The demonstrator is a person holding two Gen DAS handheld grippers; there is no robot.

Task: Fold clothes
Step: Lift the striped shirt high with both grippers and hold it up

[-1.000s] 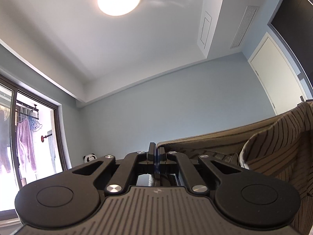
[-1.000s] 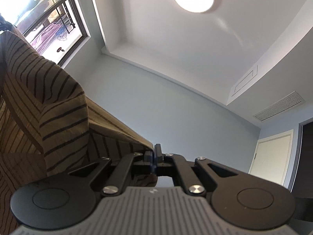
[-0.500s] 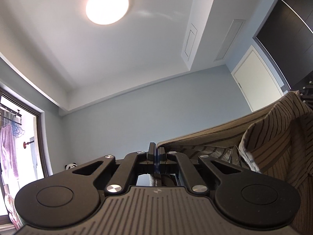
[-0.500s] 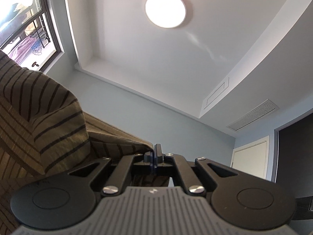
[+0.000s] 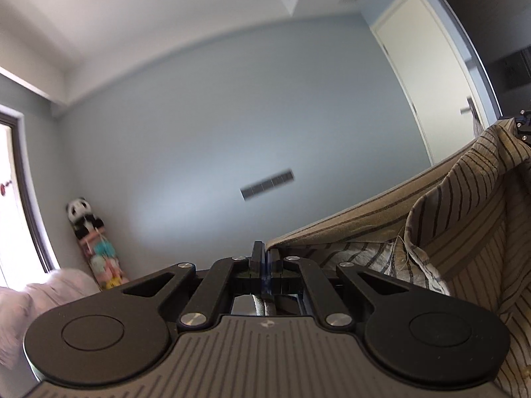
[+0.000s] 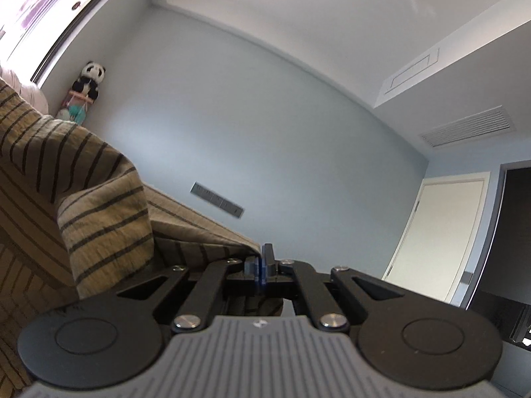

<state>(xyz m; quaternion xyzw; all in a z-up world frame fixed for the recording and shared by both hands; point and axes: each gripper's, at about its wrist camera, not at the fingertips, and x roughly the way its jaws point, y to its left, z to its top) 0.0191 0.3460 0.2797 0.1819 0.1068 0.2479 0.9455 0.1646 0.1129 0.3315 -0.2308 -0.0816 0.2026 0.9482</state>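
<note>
A tan shirt with thin dark stripes (image 5: pixel 464 219) hangs in the air, stretched between my two grippers. My left gripper (image 5: pixel 264 253) is shut on one corner of its top edge, and the cloth runs off to the right, where the other gripper's black tip (image 5: pixel 522 126) shows at the frame edge. In the right wrist view the same striped shirt (image 6: pixel 83 199) fills the left side, and my right gripper (image 6: pixel 264 260) is shut on its other corner. Cloth hangs below both sets of jaws.
A pale blue wall with a grey switch panel (image 5: pixel 267 184) faces me. A panda toy (image 5: pixel 81 214) stands in the left corner beside a window (image 5: pixel 13 199). A white door (image 5: pixel 428 66) is on the right. Pink bedding (image 5: pixel 39 292) lies at lower left.
Both grippers have swung down and forward with the shirt; the ceiling lamp has left both views and the wall, panda and door now fill them. The grips are unchanged.
</note>
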